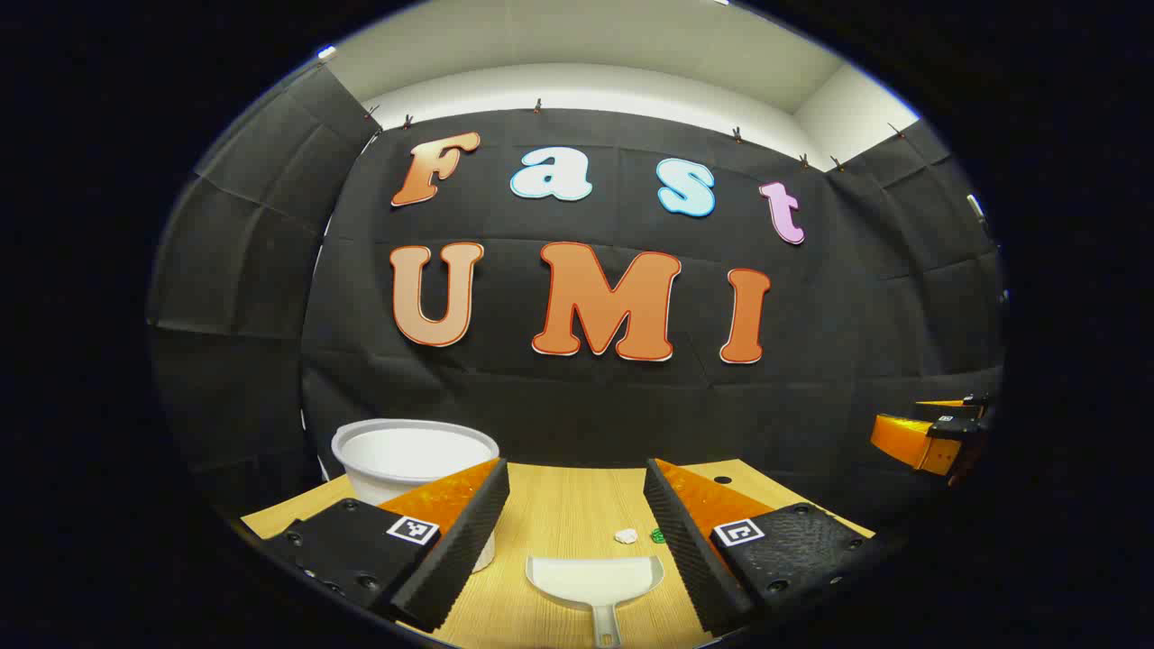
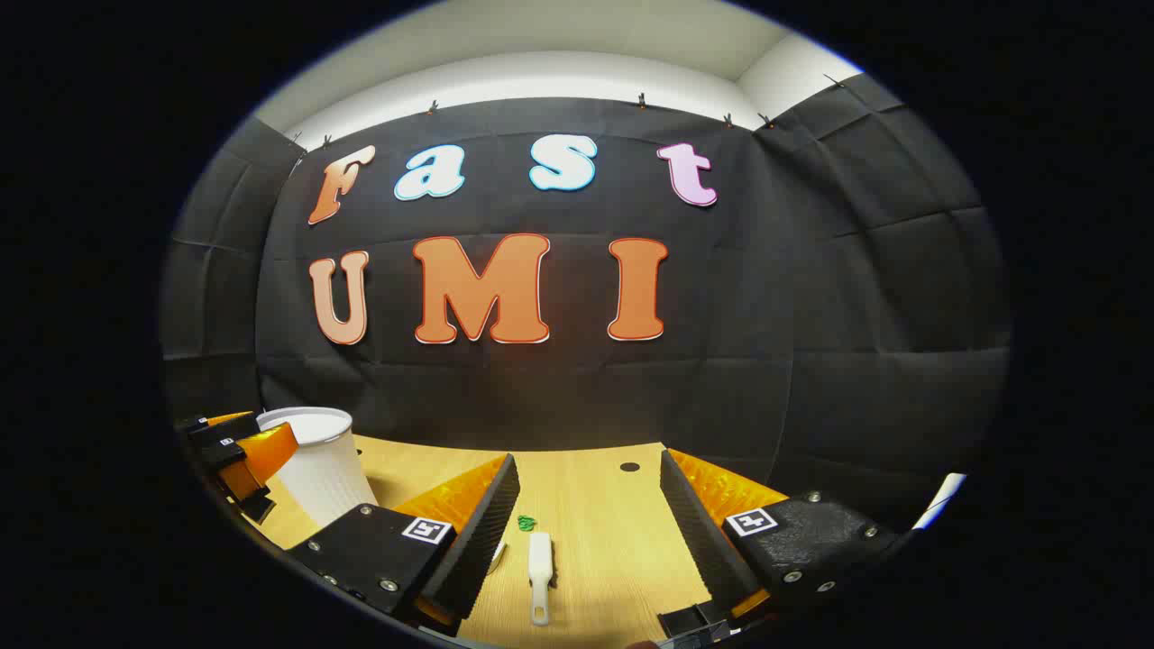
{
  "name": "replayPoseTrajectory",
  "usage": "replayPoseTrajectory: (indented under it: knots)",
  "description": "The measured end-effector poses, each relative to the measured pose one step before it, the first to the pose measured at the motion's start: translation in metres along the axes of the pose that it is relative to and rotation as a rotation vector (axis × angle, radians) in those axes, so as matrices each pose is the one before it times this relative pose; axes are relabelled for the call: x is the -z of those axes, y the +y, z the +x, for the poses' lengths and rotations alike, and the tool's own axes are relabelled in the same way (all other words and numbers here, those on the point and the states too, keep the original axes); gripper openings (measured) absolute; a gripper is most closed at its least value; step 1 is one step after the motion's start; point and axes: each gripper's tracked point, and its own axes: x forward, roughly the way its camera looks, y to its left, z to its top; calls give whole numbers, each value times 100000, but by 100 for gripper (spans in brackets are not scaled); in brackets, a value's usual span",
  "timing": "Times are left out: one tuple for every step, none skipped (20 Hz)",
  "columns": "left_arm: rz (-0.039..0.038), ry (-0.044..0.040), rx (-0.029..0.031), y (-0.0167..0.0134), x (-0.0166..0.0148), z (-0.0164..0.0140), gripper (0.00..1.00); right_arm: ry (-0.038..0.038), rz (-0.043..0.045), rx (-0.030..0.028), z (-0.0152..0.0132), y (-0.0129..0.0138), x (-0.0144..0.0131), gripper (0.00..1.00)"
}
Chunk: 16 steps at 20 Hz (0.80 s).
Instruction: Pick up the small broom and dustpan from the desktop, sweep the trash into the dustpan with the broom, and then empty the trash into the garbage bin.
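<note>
Left gripper view, left to right: the white garbage bin (image 1: 410,460) stands at the far left of the bench (image 1: 577,505), partly behind the left claw's (image 1: 577,541) left finger; the white dustpan (image 1: 595,580) lies flat between the wide-open fingers, its mouth facing away and its handle pointing back toward the camera; just beyond its right corner lie two bits of trash, a pale scrap (image 1: 626,535) and a green scrap (image 1: 658,535); at the far right edge the right claw (image 1: 929,437) hangs above the bench. This claw holds nothing.

Right gripper view, left to right: the left claw (image 2: 236,455) shows at the left edge, just in front of the bin (image 2: 315,464); a green scrap (image 2: 526,522) lies ahead of the small white broom (image 2: 540,563), which lies lengthwise between the right claw's (image 2: 586,541) spread fingers; this claw too is wide open and empty.

Step in hand, as judged: the opening approach, neither tool yet grasped; the next move calls for each claw to descend and close, left on the dustpan handle, right on the broom.

Obstacles: both handles lie flat on the bench, leaving little room beneath; the bin stands close to the left claw; a small dark hole (image 2: 629,467) marks the far bench.
</note>
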Motion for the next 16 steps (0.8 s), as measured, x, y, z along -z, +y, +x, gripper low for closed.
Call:
replayPoseTrajectory:
  knots:
    - [1028, 51, -477, 193, 22, 32, 94, 210, -200, 639, -37, -247, 46, 94]
    - [1106, 168, -884, 272, 115, -26, 95, 350, -105, 459, -25, -157, 107, 94]
    - [601, 275, -529, 175, 172, 91, 95, 519, 63, 606, 33, -74, 80, 94]
    - [94, 669, -8, -53, 371, 222, 95, 452, 286, 394, 48, -62, 84, 94]
    - [-269, 909, 112, -55, 241, 101, 95, 6, 295, 25, 35, 101, -38, 94]
    - [-545, 733, -137, 79, 342, 32, 95, -32, 99, -364, -39, 128, -9, 94]
    - [-425, 437, 82, 78, -28, 230, 95, 579, -244, -1229, 18, 373, 126, 94]
    - [-123, 120, 31, -38, 88, 110, 95, 61, -589, -623, -6, 213, 101, 94]
    - [168, -84, -5, -34, -123, 178, 95, -205, -741, 37, 67, 35, -63, 95]
    - [486, -308, -7, -5, -49, 65, 94, -197, -532, -99, 7, -30, -56, 94]
    - [649, -379, -178, 19, -183, 82, 94, -123, -116, -343, 50, 164, -38, 94]
    - [831, -386, -49, -55, -90, 48, 95, 203, -27, -485, 55, 154, 43, 94]
    - [781, -359, -180, 26, -134, -68, 95, 264, -14, -312, 57, 71, 123, 94]
    - [567, -178, 148, -34, -8, 43, 94, 169, -51, 17, 129, 78, 61, 94]
    - [315, -149, 323, -103, -128, 36, 94, 166, 38, -55, 16, -21, 64, 95]
    - [190, -13, 178, -181, 115, -12, 94, 174, 59, -323, 95, 90, 91, 95]
